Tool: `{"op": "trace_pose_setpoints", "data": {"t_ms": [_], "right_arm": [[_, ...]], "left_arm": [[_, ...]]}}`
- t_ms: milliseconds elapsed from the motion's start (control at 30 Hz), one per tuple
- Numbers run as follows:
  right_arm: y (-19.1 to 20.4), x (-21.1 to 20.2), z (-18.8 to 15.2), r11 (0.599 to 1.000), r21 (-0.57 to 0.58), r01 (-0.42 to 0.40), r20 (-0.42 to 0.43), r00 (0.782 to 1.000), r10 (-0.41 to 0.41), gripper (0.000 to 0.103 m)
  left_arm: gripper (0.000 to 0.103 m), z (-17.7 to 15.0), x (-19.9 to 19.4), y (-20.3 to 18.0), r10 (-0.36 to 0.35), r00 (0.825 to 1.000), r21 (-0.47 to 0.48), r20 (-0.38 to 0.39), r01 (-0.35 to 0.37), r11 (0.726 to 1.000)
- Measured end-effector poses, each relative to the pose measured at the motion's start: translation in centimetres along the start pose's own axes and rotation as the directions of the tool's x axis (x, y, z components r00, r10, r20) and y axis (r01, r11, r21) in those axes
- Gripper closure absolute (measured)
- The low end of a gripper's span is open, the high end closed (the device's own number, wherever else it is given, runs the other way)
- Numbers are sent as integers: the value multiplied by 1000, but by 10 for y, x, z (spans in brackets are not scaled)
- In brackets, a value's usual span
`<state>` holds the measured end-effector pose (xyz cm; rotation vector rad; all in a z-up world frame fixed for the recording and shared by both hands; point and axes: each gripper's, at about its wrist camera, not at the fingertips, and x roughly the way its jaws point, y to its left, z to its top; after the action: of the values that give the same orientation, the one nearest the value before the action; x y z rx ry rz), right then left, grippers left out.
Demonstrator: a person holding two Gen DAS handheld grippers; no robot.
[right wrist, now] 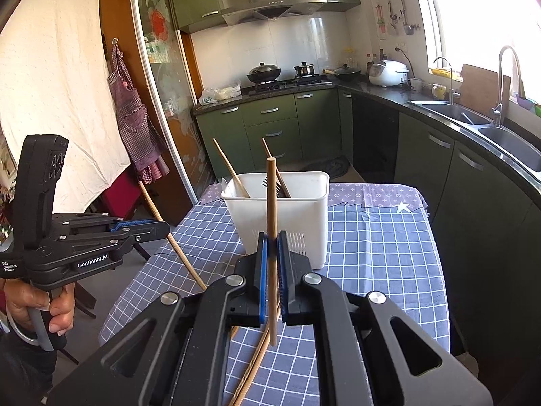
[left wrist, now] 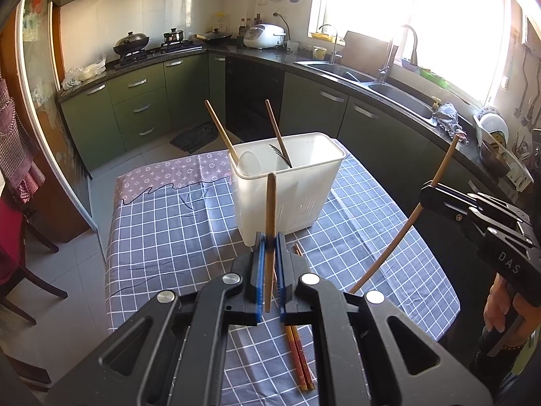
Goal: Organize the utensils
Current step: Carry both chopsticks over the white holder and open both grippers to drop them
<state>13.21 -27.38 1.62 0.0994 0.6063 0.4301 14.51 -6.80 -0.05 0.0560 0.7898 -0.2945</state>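
Observation:
A white two-compartment utensil holder [left wrist: 287, 182] stands on the checked tablecloth [left wrist: 169, 223]; it also shows in the right wrist view [right wrist: 280, 209]. It holds two wooden-handled utensils [left wrist: 219, 128], one a fork [left wrist: 279, 150]. My left gripper [left wrist: 269, 242] is shut on a wooden chopstick [left wrist: 270, 209], held upright above the table just in front of the holder. My right gripper [right wrist: 272, 242] is shut on another wooden chopstick [right wrist: 271, 203], also upright. Each gripper shows in the other's view, the right one [left wrist: 429, 193] and the left one [right wrist: 162, 228]. A red chopstick pair [left wrist: 299, 355] lies on the cloth below.
The table stands in a kitchen with green cabinets [left wrist: 142, 101]. A counter with a double sink [left wrist: 389, 91] runs along the right. A dark chair [left wrist: 20, 253] stands left of the table. Thin wooden chopsticks [right wrist: 253, 365] lie on the cloth near the front edge.

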Motion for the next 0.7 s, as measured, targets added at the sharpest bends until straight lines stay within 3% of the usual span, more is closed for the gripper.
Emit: {"op": "trace_pose_setpoints", "data": {"t_ms": [400, 700], "right_arm": [[4, -25, 28, 1000, -24, -11, 57, 998, 12, 97], [-5, -57, 94, 1000, -14, -20, 180, 983, 23, 96]], "left_arm": [[97, 31, -19, -15, -38, 999, 35, 30, 37, 999], [97, 98, -60, -38, -69, 986, 70, 153, 59, 996]]}}
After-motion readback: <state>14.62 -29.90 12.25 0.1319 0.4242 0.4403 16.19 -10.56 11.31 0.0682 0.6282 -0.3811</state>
